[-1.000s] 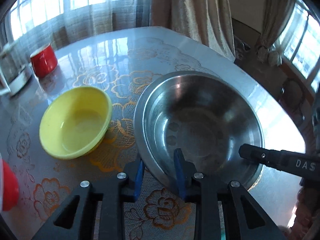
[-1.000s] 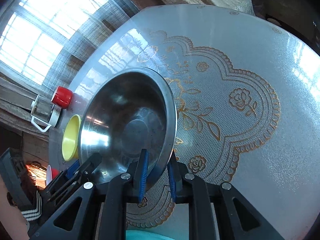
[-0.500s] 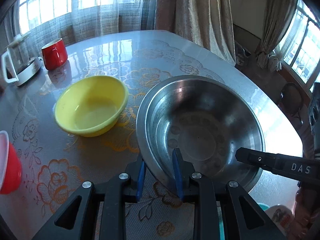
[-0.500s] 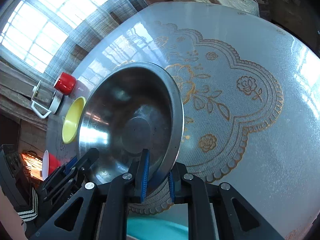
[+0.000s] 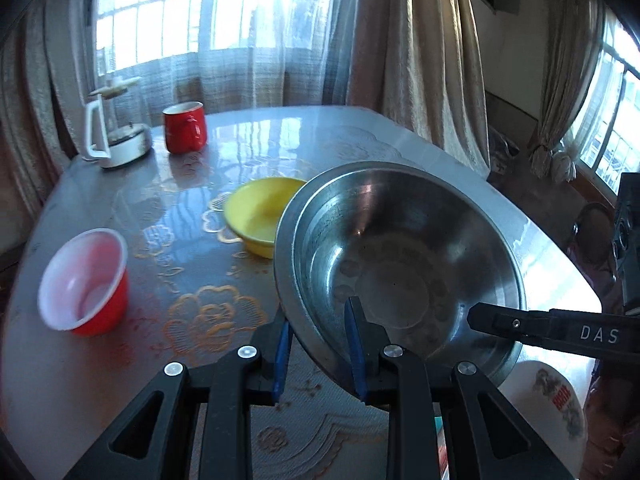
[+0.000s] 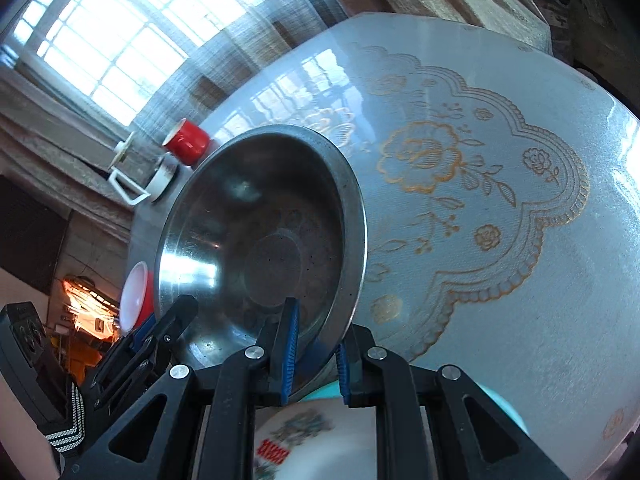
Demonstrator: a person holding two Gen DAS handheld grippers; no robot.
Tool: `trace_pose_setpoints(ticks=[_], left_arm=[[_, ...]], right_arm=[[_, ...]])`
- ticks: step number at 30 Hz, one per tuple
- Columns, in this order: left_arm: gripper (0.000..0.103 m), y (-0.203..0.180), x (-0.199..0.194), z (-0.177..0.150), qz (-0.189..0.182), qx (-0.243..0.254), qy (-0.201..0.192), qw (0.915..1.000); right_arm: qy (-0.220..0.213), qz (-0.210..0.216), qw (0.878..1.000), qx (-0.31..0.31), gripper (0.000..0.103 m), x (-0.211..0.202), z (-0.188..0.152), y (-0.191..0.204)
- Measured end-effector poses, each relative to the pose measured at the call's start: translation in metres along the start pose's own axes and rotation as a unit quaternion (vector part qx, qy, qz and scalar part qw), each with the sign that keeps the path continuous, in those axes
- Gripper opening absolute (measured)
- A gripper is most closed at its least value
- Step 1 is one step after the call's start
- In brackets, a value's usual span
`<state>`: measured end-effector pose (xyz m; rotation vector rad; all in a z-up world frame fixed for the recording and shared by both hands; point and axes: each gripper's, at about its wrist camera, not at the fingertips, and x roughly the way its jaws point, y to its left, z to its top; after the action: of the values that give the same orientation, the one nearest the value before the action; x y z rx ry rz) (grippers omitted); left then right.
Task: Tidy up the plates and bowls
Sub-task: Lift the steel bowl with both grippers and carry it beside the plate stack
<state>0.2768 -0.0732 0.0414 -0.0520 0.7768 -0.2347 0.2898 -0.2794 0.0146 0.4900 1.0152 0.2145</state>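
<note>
A large steel bowl (image 5: pixel 400 264) is held off the table by both grippers. My left gripper (image 5: pixel 318 346) is shut on its near rim, one blue pad inside and one outside. My right gripper (image 6: pixel 312 346) is shut on the rim of the steel bowl (image 6: pixel 256 236) at another spot; one of its fingers shows in the left wrist view (image 5: pixel 552 332). A yellow bowl (image 5: pixel 258 210) sits on the table behind the steel bowl. A white plate with a printed picture (image 6: pixel 304 440) lies below the bowl, on a teal plate (image 6: pixel 500 404).
A red bowl with a white inside (image 5: pixel 84 282) stands at the left. A red mug (image 5: pixel 184 126) and a white-handled glass jug (image 5: pixel 114 128) stand at the table's far left edge. The round table has a lace-pattern cover (image 6: pixel 480 208). Curtains and windows lie behind.
Both grippers have lifted the steel bowl and drawn it back toward the table's near side. The white printed plate and teal plate have come into view under it.
</note>
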Motion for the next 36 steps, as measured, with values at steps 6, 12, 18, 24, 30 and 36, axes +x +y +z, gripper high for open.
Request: trace_pose_setpoints(ticks=[6, 12, 18, 24, 30, 36], left_arm=[[0.026, 0.025, -0.044, -0.022, 0.019, -0.015, -0.031, 0.9992], [0.026, 0.052, -0.082, -0.052, 0.036, -0.033, -0.047, 0.9977], [0.027, 0.071, -0.113, -0.084, 0.052, -0.052, -0.055, 0.9958], [0.027, 0.086, -0.130, -0.113, 0.062, -0.060, -0.048, 0.9951], [0.027, 0.091, -0.135, -0.134, 0.068, -0.065, -0.041, 0.9947], [0.027, 0.093, -0.131, -0.149, 0.070, -0.072, -0.023, 0.9947]], right_arm=[[-0.002, 0.026, 0.999, -0.025, 0.017, -0.010, -0.021, 0.030], [0.003, 0.045, 0.998, -0.046, 0.017, -0.010, -0.052, 0.057], [0.005, 0.061, 0.996, -0.069, 0.017, -0.009, -0.082, 0.081], [0.024, 0.072, 0.995, -0.067, 0.018, 0.004, -0.107, 0.096], [0.039, 0.075, 0.994, -0.062, 0.019, 0.011, -0.133, 0.098], [0.049, 0.062, 0.995, -0.068, 0.019, 0.011, -0.150, 0.096]])
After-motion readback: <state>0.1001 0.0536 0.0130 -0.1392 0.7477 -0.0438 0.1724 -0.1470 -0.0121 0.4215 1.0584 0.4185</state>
